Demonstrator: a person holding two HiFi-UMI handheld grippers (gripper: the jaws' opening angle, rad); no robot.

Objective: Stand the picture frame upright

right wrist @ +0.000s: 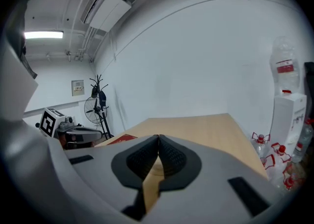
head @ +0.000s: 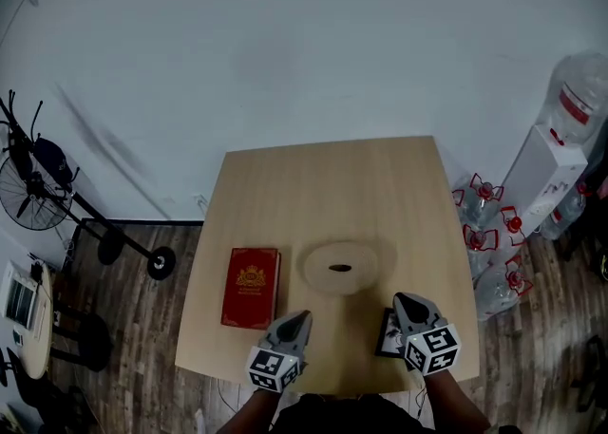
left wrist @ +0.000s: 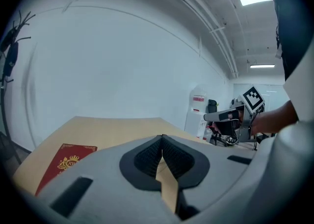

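Both grippers hover at the near edge of the worktop (head: 323, 176). The left gripper (head: 298, 316) has its fingers pressed together tip to tip with nothing between them, and it sits just right of the near end of a red book (head: 252, 287). The right gripper (head: 405, 302) is the same: fingers closed tight and empty. The picture frame (head: 387, 332) lies flat and dark on the worktop close to the near edge, just left of the right gripper and partly under it. Farther out, between the 2 grippers, sits 1 round pale disc (head: 370, 266) with a dark oval spot on it. Water bottles (head: 501, 282) stand on the floor to the right.
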